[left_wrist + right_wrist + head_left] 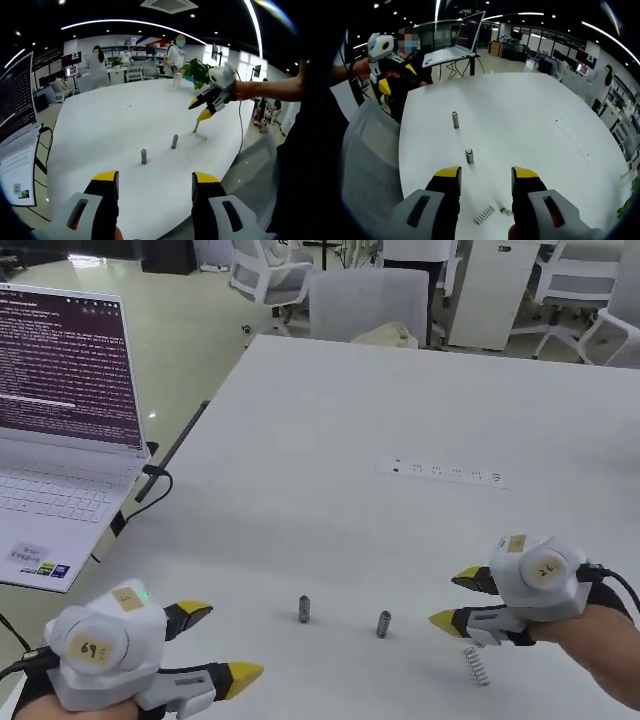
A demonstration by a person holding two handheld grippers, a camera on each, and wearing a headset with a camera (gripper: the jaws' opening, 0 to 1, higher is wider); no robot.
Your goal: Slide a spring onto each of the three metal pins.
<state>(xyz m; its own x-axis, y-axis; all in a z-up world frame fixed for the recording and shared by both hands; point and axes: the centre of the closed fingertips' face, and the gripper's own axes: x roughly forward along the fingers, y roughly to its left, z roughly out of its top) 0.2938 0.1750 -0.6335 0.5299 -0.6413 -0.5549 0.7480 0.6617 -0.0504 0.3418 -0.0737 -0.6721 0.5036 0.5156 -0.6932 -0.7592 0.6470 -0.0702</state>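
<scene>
Hovering over the white table, the right gripper had its jaws spread wide and gripped nothing. A loose spring lay flat just under and slightly behind its tips, untouched. Beside it was a small metal piece, too small to identify, though it may have been the third pin. Ahead of the jaws stood the nearer pin and, beyond it, the farther pin. Both were upright and looked ribbed, so each probably carried its spring already. The left gripper, equally wide open and empty, hung on the far side of those pins. By that reckoning two pins were done and one spring was left.
</scene>
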